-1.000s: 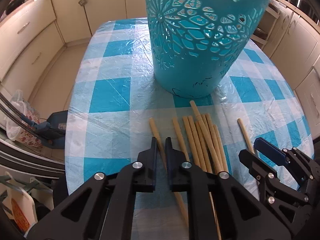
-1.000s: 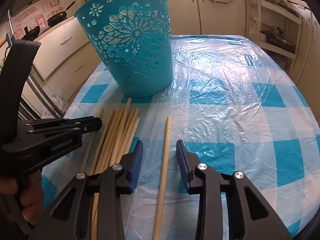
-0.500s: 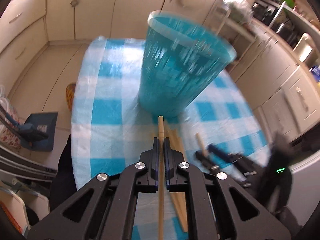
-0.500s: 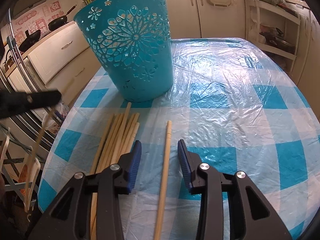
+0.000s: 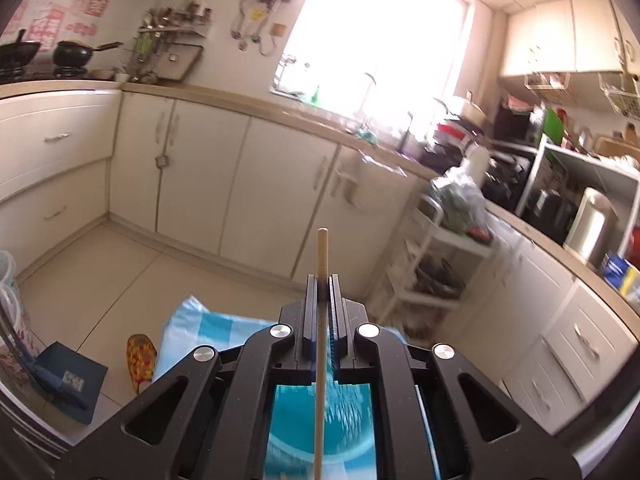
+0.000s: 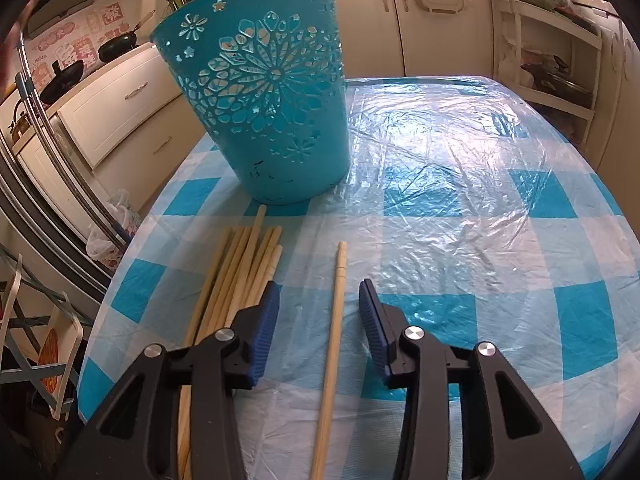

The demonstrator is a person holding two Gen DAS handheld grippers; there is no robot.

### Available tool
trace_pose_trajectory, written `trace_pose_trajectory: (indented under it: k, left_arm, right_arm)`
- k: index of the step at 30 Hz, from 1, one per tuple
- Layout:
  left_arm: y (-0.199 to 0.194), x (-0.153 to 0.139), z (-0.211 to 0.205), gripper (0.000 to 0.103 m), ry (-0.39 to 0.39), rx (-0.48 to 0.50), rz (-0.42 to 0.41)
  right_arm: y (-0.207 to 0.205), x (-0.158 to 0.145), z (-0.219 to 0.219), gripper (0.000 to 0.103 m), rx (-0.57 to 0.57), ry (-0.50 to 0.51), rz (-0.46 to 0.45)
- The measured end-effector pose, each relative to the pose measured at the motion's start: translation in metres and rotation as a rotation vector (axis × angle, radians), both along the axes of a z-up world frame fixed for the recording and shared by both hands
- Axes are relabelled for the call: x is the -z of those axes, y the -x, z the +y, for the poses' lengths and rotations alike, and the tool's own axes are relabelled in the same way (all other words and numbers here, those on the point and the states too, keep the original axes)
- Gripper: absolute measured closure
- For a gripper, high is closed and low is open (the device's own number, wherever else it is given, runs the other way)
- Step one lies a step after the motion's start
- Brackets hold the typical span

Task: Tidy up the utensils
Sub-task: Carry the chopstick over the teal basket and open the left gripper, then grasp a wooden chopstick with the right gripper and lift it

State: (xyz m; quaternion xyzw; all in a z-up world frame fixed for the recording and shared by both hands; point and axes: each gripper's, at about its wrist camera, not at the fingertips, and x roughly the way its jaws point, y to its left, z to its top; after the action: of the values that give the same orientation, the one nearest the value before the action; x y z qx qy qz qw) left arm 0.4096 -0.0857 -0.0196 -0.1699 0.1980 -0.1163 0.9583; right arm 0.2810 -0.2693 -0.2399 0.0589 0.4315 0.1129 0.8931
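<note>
Since half a second ago the left gripper (image 5: 322,280) has swung upward: its camera now faces the kitchen cabinets and window instead of the worktop, and the teal perforated plastic basket (image 5: 320,424) shows only as a blur beneath its frame. The right wrist view is almost unchanged, though the dark blur of the other gripper at the left edge is gone.

The left fingers (image 5: 310,300) are closed tight on a single pale wooden chopstick (image 5: 321,344), which runs lengthwise between them and pokes out past their tips.

The right gripper (image 6: 319,300) hovers low over the blue-and-white checked plastic-covered worktop (image 6: 500,240), fingers (image 6: 267,320) spread wide and holding nothing. One loose wooden chopstick (image 6: 332,352) lies between them; whether they touch it is unclear. A bundle of wooden chopsticks (image 6: 236,276) lies just left of it, near the basket (image 6: 264,92) standing upright.
</note>
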Motion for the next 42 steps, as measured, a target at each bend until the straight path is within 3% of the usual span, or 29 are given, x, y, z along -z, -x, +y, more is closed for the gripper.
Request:
trace_pose_trajectory:
  k: [4,8,12,19,25,28,30,33,35,38,42]
  left_arm:
    - [-0.027,0.009,-0.010,0.098,-0.019,-0.089,-0.045]
    - [-0.040,0.031,-0.014,0.098,-0.022,-0.085,-0.017]
    - [-0.036,0.045,-0.016,0.098,-0.058,-0.069,-0.014]
    - [-0.028,0.077,-0.018,0.098,-0.110,-0.044,0.064]
    - [0.001,0.093,0.003,0.097,-0.096,-0.064,0.103]
    - [0.023,0.101,0.020,0.078,-0.100,-0.101,0.111]
    - [0.039,0.109,0.031,0.044,-0.111,-0.140,0.115]
    - [0.057,0.131,0.042,0.026,-0.148,-0.175,0.143]
    - [0.062,0.156,0.044,0.019,-0.194,-0.182,0.195]
    - [0.059,0.196,0.042,0.017,-0.242,-0.134,0.322]
    - [0.058,0.234,0.034,0.015,-0.310,-0.089,0.419]
  right_arm:
    - [0.000,0.000,0.000,0.061,0.000,0.000,0.000]
    - [0.000,0.000,0.000,0.060,0.001,-0.002,0.000]
    - [0.000,0.000,0.000,0.058,0.002,-0.005,0.000]
    - [-0.001,0.001,0.003,0.057,-0.001,-0.006,0.000]
    - [0.001,-0.001,-0.003,0.057,0.003,-0.025,0.013]
    - [0.003,-0.002,-0.010,0.060,0.013,-0.028,0.019]
    - [0.003,-0.002,-0.012,0.066,0.019,-0.024,0.022]
    - [0.005,-0.002,-0.010,0.075,0.017,0.031,0.014]
    - [0.005,-0.002,-0.006,0.081,0.012,0.087,0.002]
    - [0.006,-0.002,-0.003,0.091,0.004,0.151,-0.002]
    - [0.006,-0.003,-0.004,0.091,-0.006,0.166,0.023]
